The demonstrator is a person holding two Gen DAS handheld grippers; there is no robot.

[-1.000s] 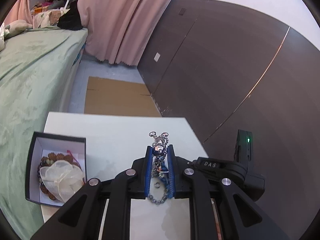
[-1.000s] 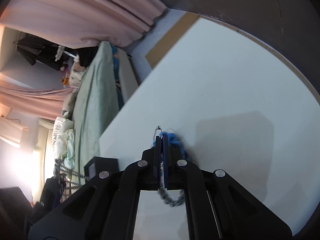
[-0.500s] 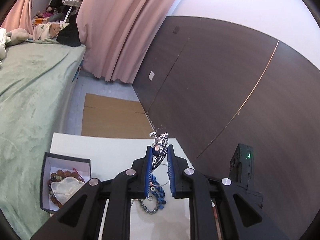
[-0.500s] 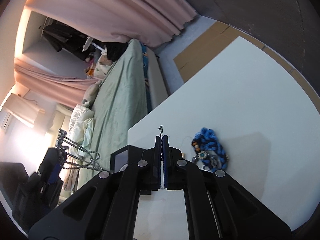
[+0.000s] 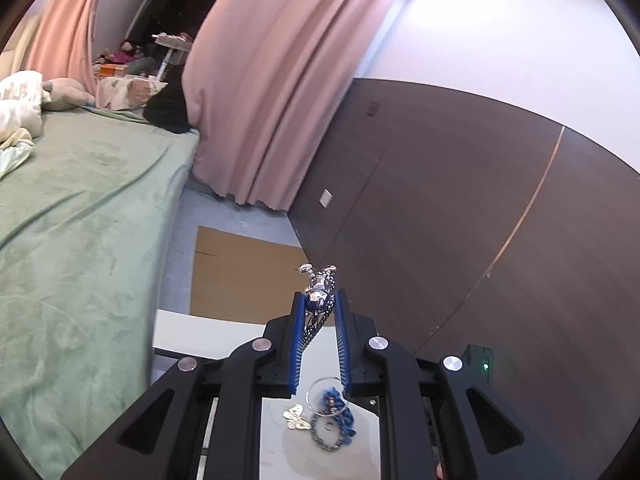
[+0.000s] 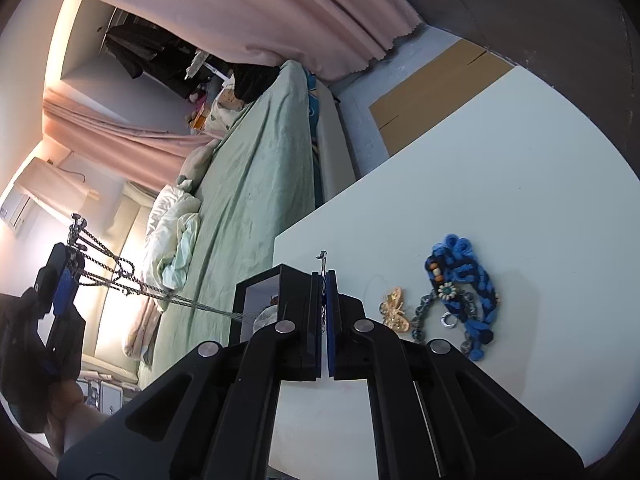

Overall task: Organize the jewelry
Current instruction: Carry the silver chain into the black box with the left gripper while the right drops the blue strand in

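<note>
Table (image 6: 500, 168) surface is bare toward its far edge, which borders floor and bed (image 6: 260, 184). Silver chain (image 6: 120, 276) spans taut between both grippers, above the table. Left gripper (image 5: 319, 300) fingers are clamped on the chain's clasp end; right gripper (image 6: 322, 280) fingers are pressed together on its other end. Blue beaded bracelet (image 6: 464, 292) and gold butterfly brooch (image 6: 394, 310) lie on the table, right of the right fingers. Black jewelry box (image 6: 260, 296) sits just left of them.
</note>
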